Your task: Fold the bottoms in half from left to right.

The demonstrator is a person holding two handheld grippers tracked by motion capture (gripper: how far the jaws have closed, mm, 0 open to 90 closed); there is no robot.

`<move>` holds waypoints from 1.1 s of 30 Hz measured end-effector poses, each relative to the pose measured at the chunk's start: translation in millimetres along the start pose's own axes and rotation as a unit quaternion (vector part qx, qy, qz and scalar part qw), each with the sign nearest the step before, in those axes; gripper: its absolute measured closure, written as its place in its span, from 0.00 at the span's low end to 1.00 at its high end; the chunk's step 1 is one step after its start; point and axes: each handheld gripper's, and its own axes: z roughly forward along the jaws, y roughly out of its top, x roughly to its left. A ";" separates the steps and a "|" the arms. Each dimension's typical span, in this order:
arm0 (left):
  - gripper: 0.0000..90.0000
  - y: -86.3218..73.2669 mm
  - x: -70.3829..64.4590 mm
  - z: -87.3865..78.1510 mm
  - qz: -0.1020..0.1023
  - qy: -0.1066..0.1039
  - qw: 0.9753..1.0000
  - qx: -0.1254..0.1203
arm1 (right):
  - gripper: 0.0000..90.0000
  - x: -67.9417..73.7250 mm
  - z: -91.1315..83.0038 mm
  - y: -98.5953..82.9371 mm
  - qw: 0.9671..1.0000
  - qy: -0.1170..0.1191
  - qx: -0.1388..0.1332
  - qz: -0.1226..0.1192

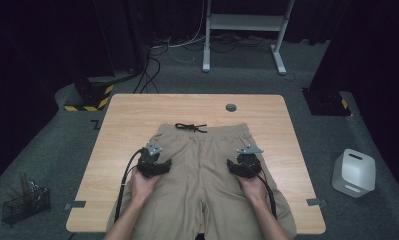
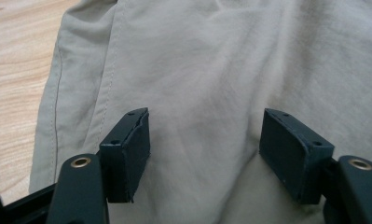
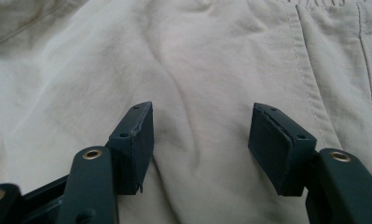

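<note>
The beige shorts [image 1: 202, 170] lie flat in the middle of the wooden table [image 1: 122, 130], waistband away from me and the two legs running back over the near edge toward me. A black drawstring [image 1: 190, 127] sits knotted at the waistband's centre, spilling a little onto the wood beyond the shorts. The cloth is pale, soft and loosely rumpled, with shallow folds across the front and stitched seams down each side.

My left gripper [image 1: 159, 164] rests over the shorts' left hip area, just inside their left edge. In the left gripper view its jaws stand spread wide, with bare cloth between the pads [image 2: 130, 151]; nothing is pinched. The pad tips sit right at the fabric, and I cannot tell whether they press on it or hover just above. Beyond them the side seam [image 2: 106, 88] of the shorts runs away, with bare wood past their edge.

My right gripper [image 1: 235, 166] sits over the shorts' right hip, level with the left one and well apart from it across the shorts' front. Its jaws are spread just as wide, and a soft fold of cloth rises between them without being caught. Beside them the gathered waistband [image 3: 314, 3] shows at the top.

Past the shorts, near the table's far edge, is a round grey grommet [image 1: 231, 107]. On the floor to the right of the shorts' table stands a white box-like device [image 1: 354, 172], and to the left a black wire basket [image 1: 24, 202].
</note>
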 end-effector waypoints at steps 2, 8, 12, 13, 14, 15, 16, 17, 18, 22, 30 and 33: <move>0.37 -3.7 -1.1 -1.5 -0.001 0.000 1.000 -0.008 | 0.45 1.3 -1.1 -1.5 1.000 -0.001 -0.001 -0.007; 0.37 -16.2 -8.6 -12.0 0.001 -0.003 1.000 -0.018 | 0.44 5.4 -9.1 -11.6 1.000 0.001 -0.008 -0.009; 0.37 -25.7 -15.2 -22.0 -0.001 -0.003 1.000 -0.020 | 0.44 11.1 -18.7 -22.1 1.000 0.003 -0.012 -0.009; 0.37 -27.9 -16.8 -24.4 -0.001 -0.003 1.000 -0.020 | 0.44 12.8 -21.7 -25.2 1.000 0.003 -0.013 -0.009; 0.37 -30.4 -19.1 -26.9 -0.002 -0.003 1.000 -0.021 | 0.44 14.6 -24.7 -28.2 1.000 0.003 -0.014 -0.008; 0.37 -32.3 -20.2 -29.1 0.000 -0.004 1.000 -0.020 | 0.44 16.5 -28.4 -31.7 1.000 0.004 -0.013 -0.010; 0.37 -34.1 -21.6 -31.2 0.000 -0.004 1.000 -0.020 | 0.44 18.2 -31.1 -34.4 1.000 0.004 -0.014 -0.009; 0.37 -36.1 -23.3 -33.0 -0.001 -0.005 1.000 -0.022 | 0.44 19.5 -34.0 -36.9 1.000 0.004 -0.013 -0.010; 0.37 -37.6 -24.4 -34.7 -0.001 -0.006 1.000 -0.021 | 0.44 20.6 -36.5 -39.4 1.000 0.004 -0.013 -0.011; 0.37 -47.2 -31.1 -44.8 -0.003 -0.010 1.000 -0.023 | 0.44 25.9 -45.9 -47.6 1.000 0.007 -0.010 -0.013; 0.35 -51.3 -28.7 -57.8 -0.015 -0.027 0.999 -0.019 | 0.45 26.1 -58.3 -49.1 0.999 0.038 -0.011 -0.010; 0.36 -38.9 -21.1 -60.4 -0.011 -0.026 0.999 -0.026 | 0.43 20.9 -59.9 -40.9 0.999 0.025 -0.033 -0.012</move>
